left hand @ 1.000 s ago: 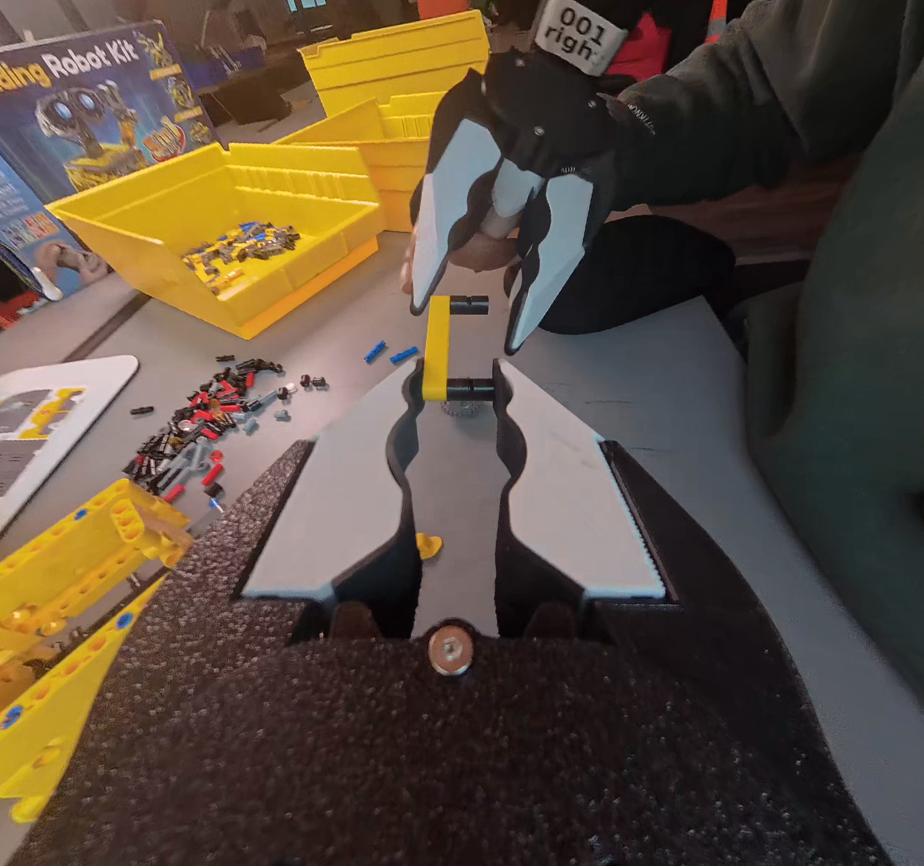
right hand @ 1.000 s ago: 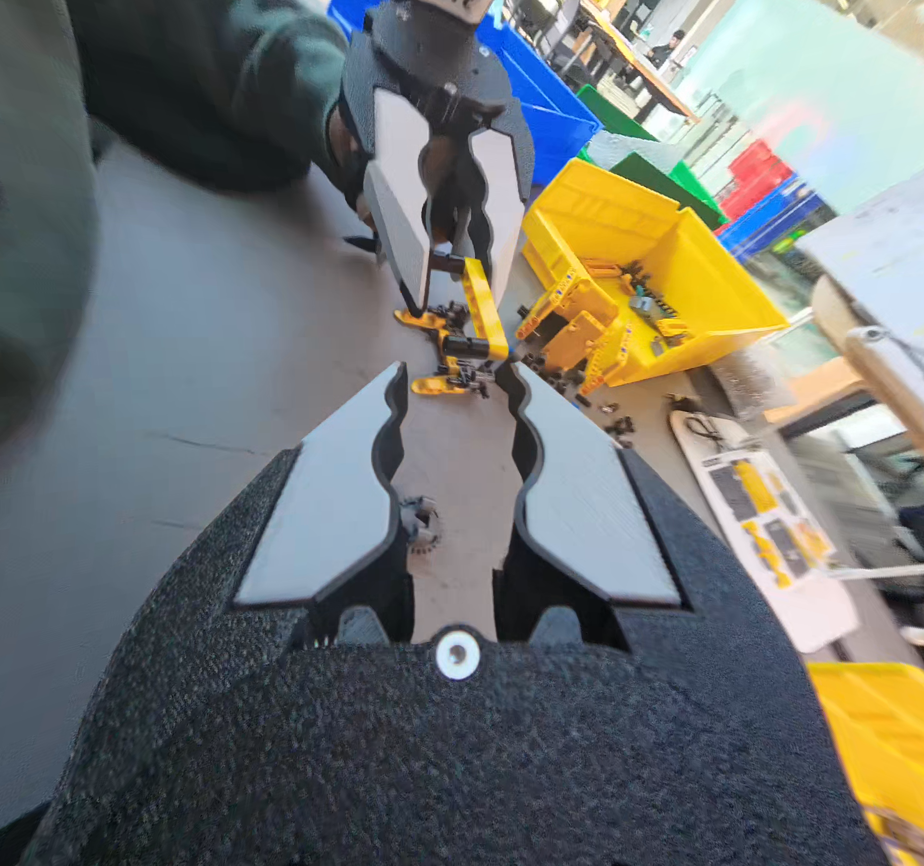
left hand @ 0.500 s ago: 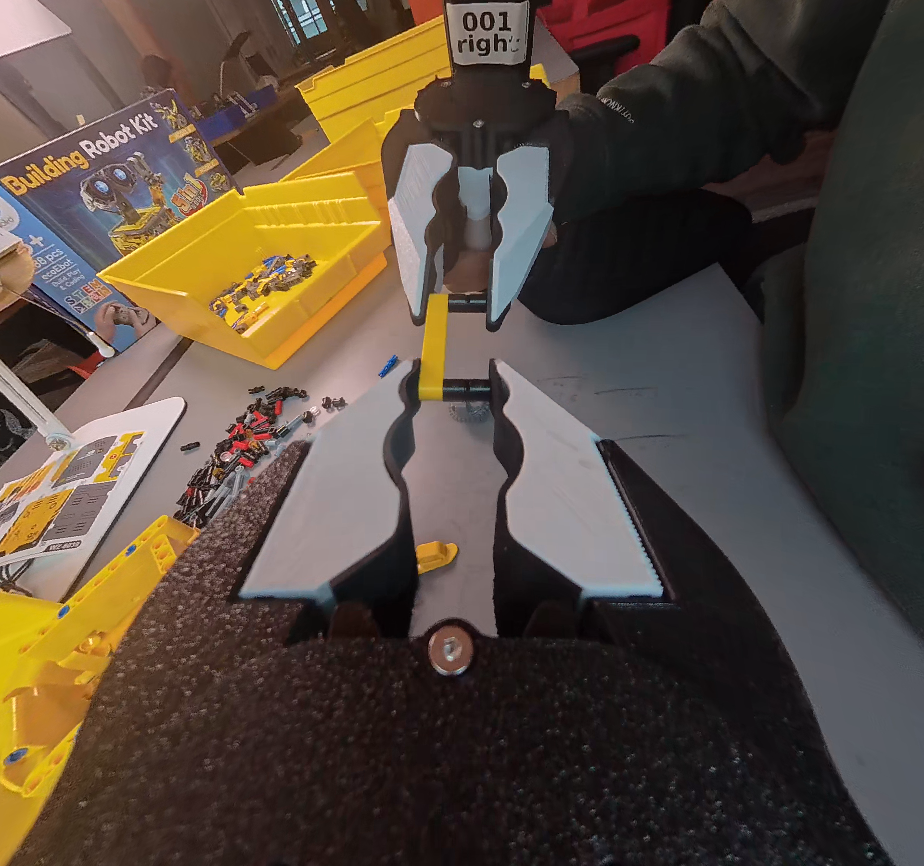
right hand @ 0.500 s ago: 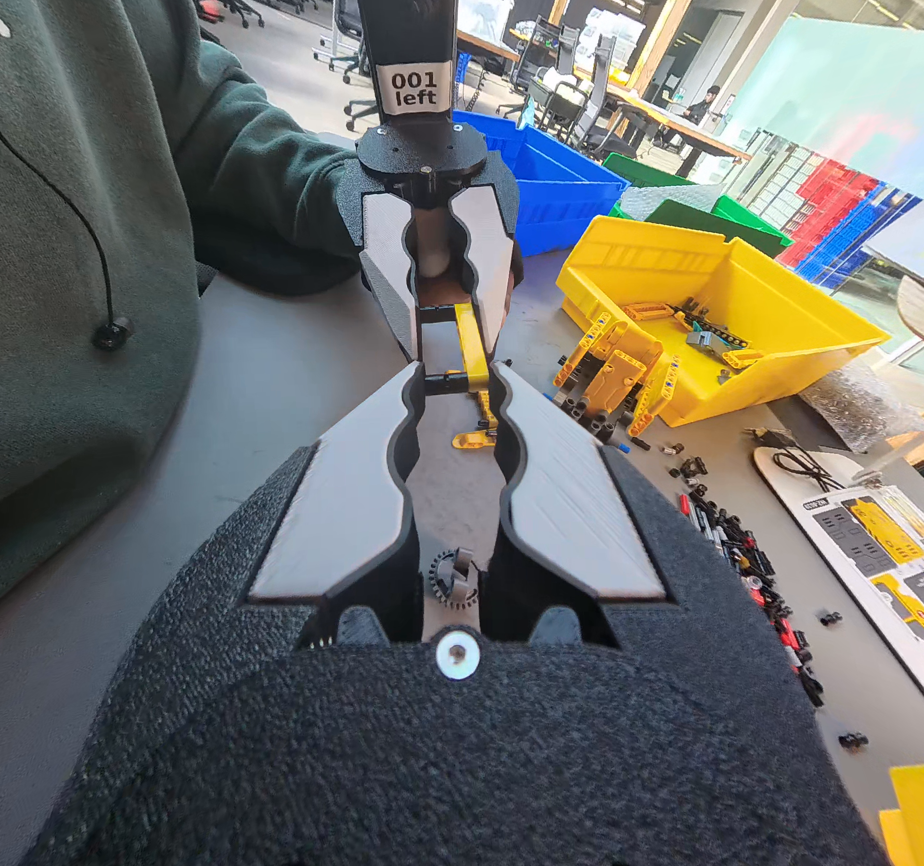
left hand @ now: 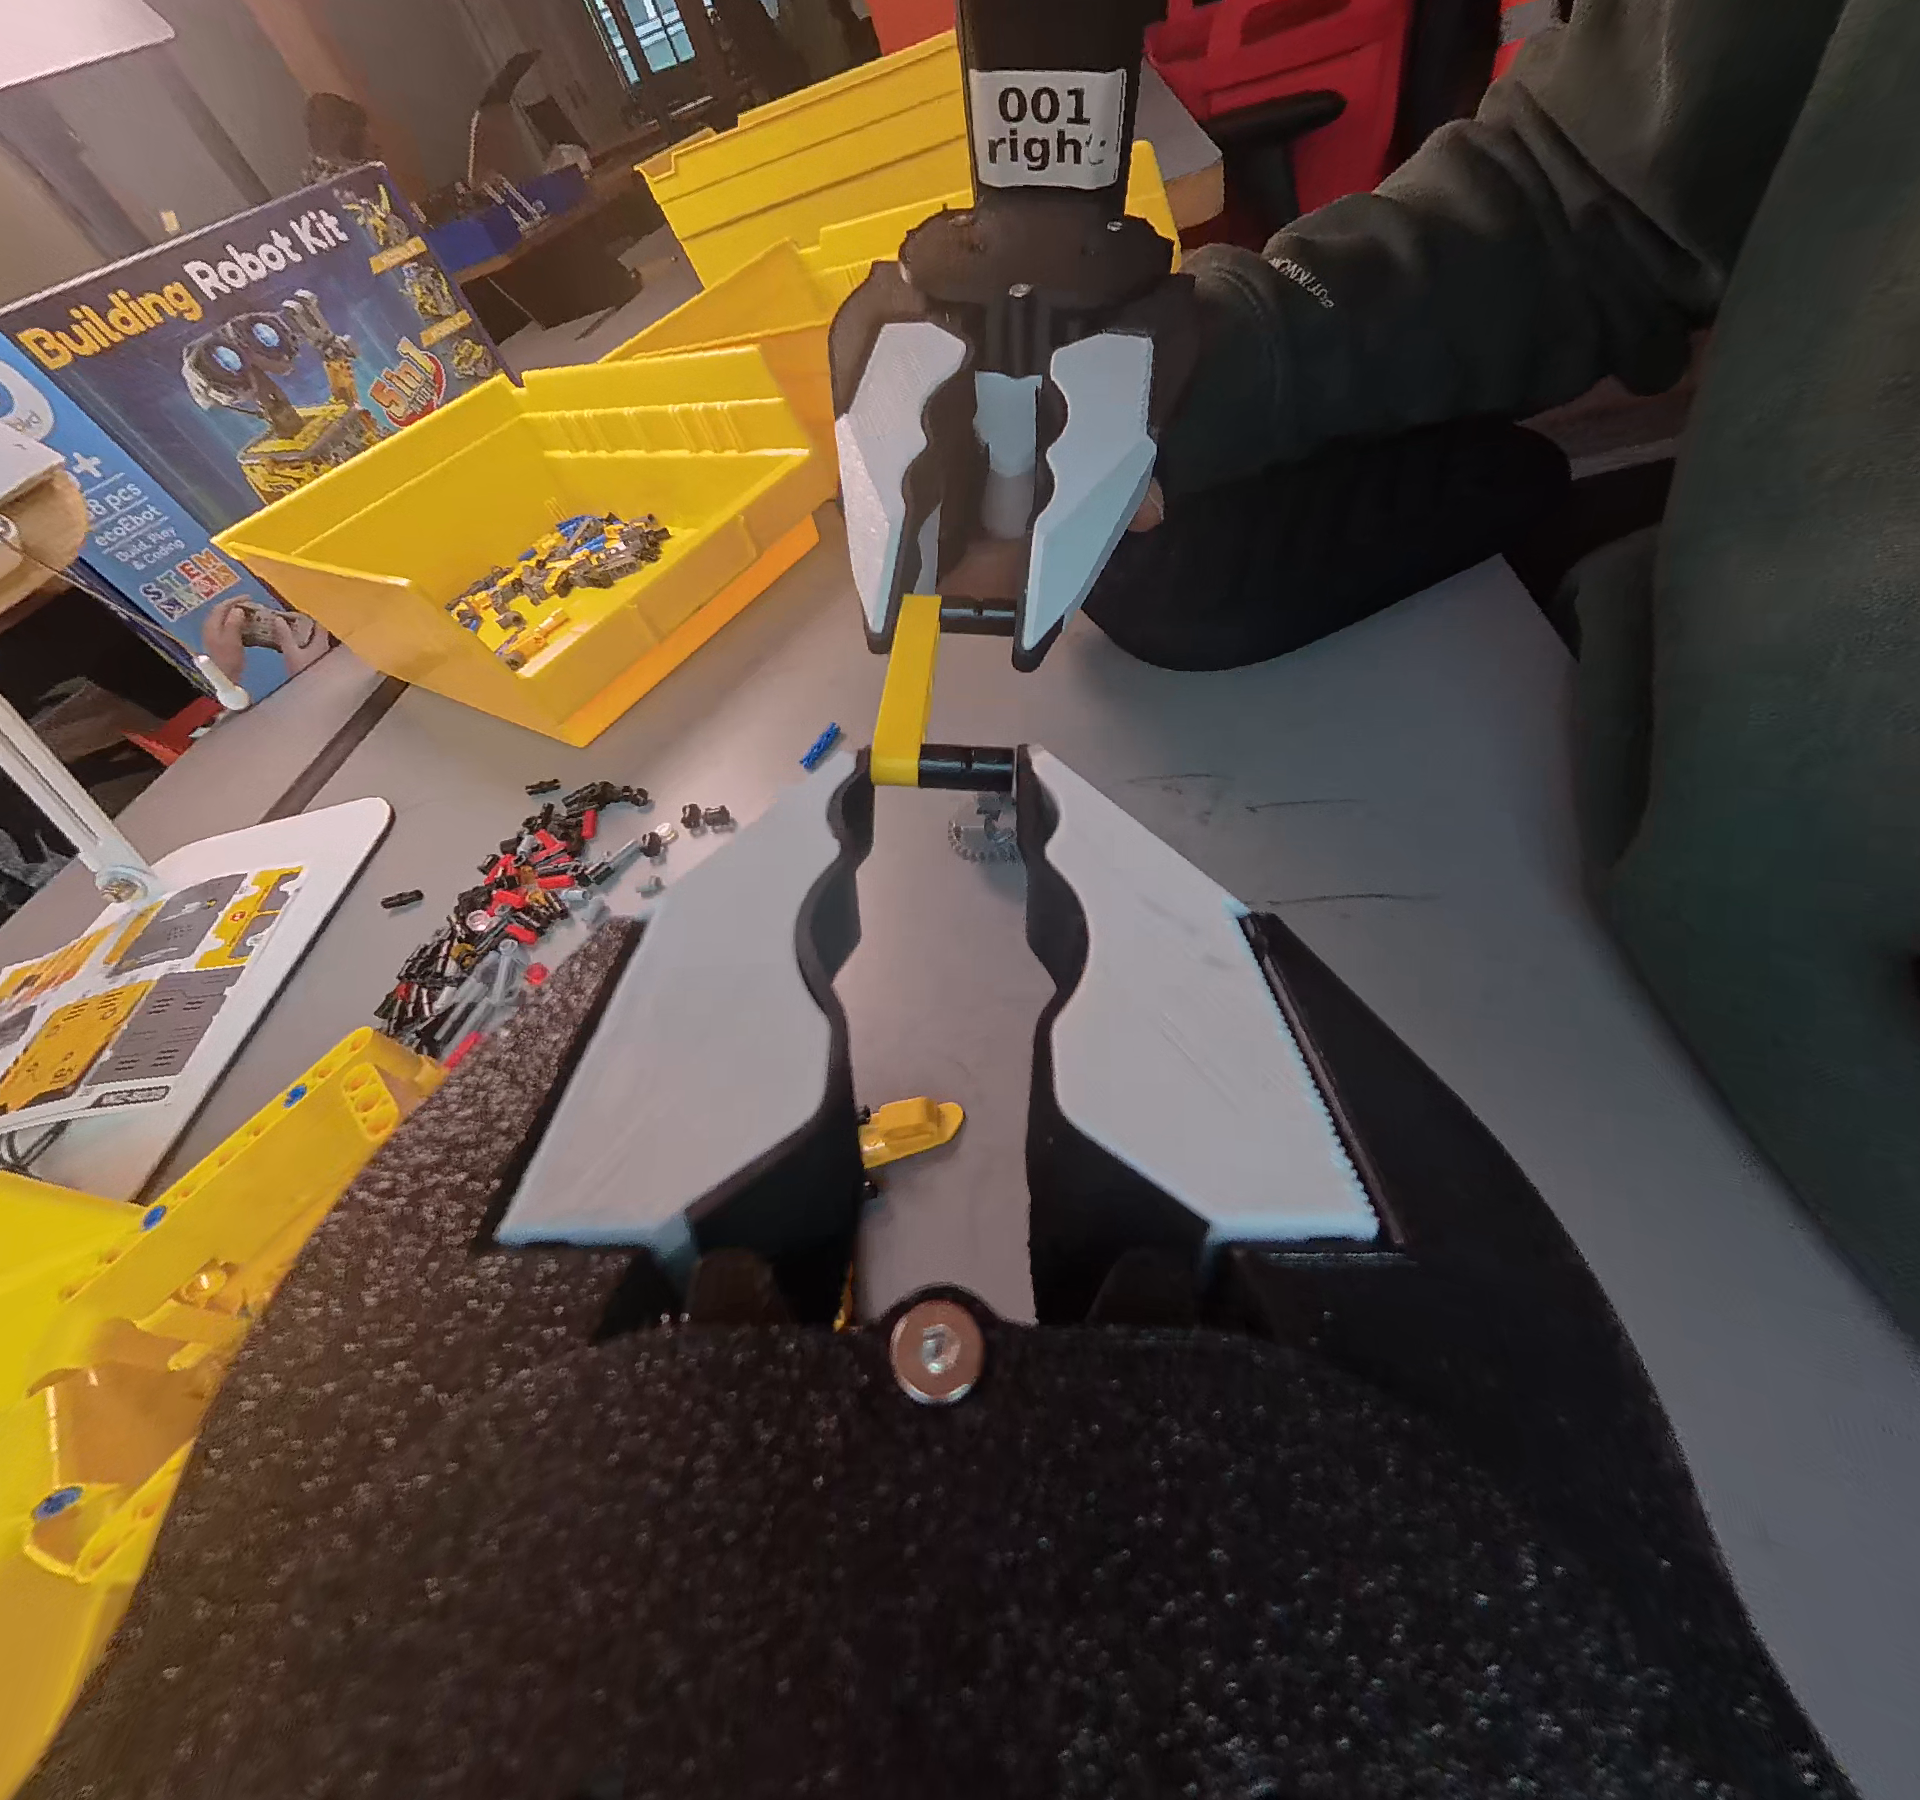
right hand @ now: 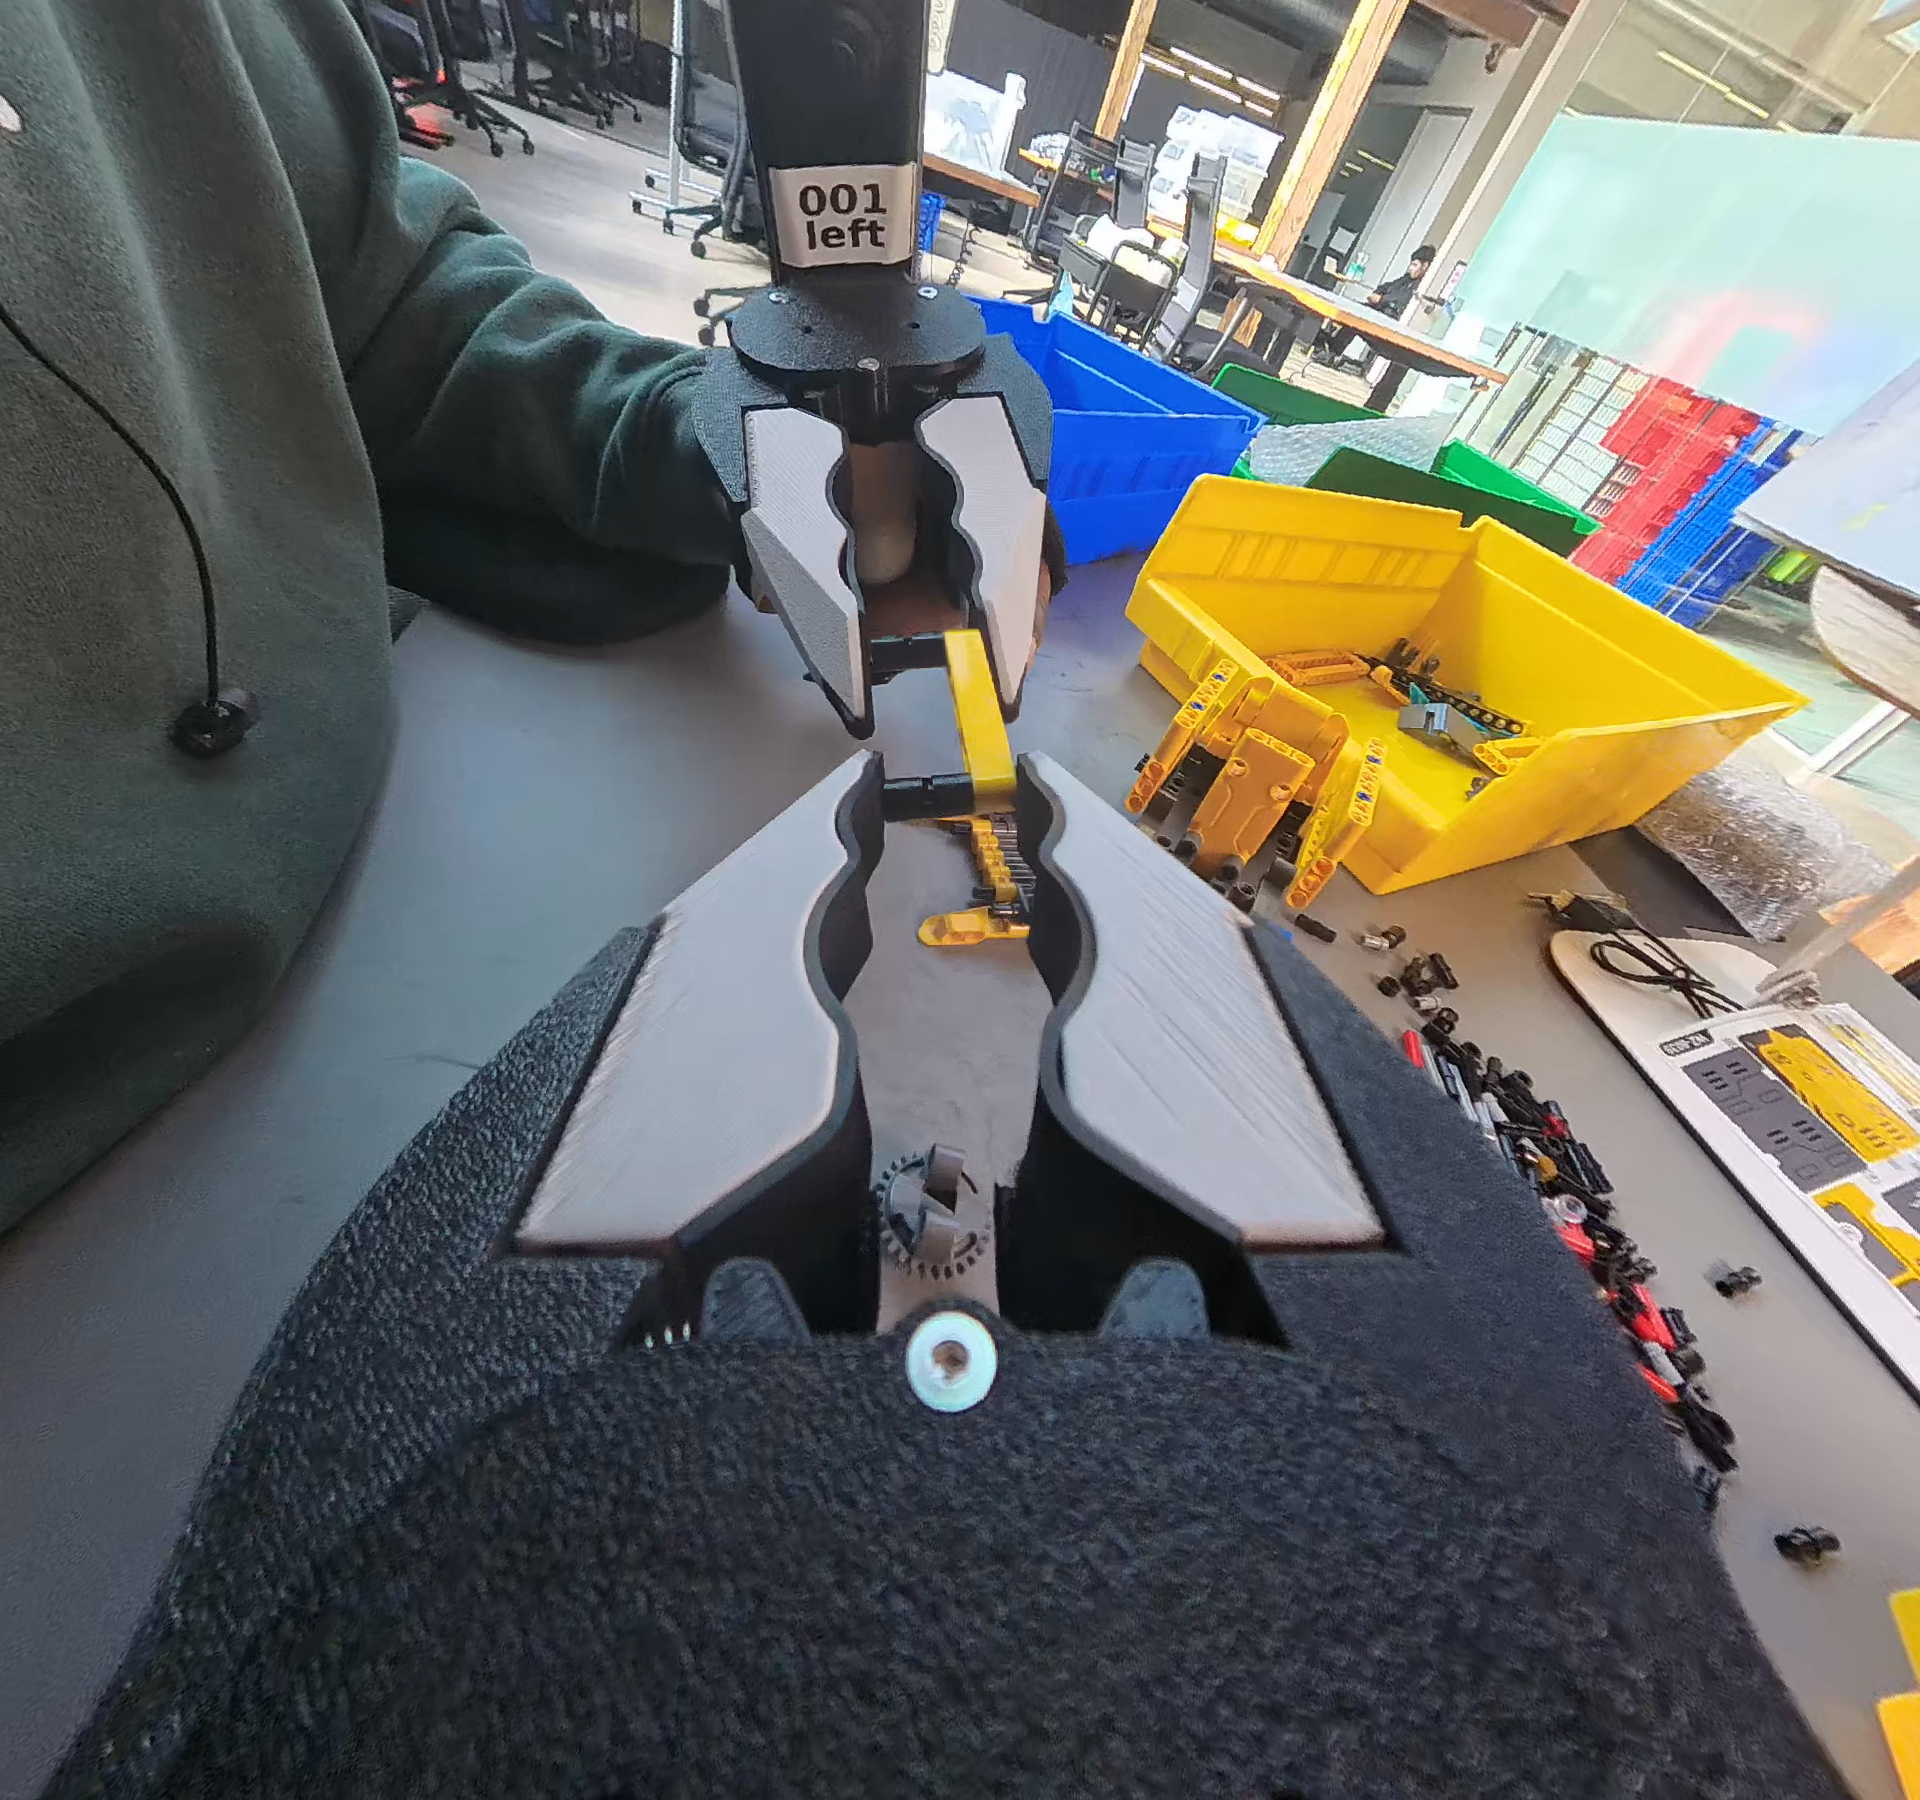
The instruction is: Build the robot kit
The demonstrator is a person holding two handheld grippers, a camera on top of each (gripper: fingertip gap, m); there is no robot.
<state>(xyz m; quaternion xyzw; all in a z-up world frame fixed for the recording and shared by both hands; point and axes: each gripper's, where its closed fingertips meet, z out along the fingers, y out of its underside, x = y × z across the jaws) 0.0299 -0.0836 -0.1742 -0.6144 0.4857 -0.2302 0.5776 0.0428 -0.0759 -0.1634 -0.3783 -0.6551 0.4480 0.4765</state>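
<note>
A short yellow beam (left hand: 906, 690) with a black pin sticking sideways from each end hangs above the grey table (left hand: 1403, 815), held from both sides. My left gripper (left hand: 943, 768) is shut on one end, clamping the beam and its black pin (left hand: 966, 765). My right gripper (right hand: 948, 776) is shut on the other end, with the beam (right hand: 977, 711) and pin (right hand: 925, 794) between its tips. The two grippers face each other tip to tip. A grey gear (left hand: 982, 831) and a small yellow piece (left hand: 909, 1127) lie on the table below.
A yellow bin (left hand: 727, 420) with small parts, a blue kit box (left hand: 239, 337), a pile of small pins (left hand: 499, 919) and an instruction sheet (left hand: 135, 961) lie left. A yellow built assembly (right hand: 1247, 774) leans on another yellow bin (right hand: 1662, 659). A person's green sleeve (left hand: 1507, 296) borders the table. The tips of both grippers are at nearly the same place. My left tips are roughly 10 centimetres from the small yellow piece (left hand: 909, 1127). The grey gear (left hand: 982, 831) is about 11 centimetres from my right fingertips.
A second ago my right gripper was open and tilted around the far pin; it has since shut on it. Both grippers have straightened into line.
</note>
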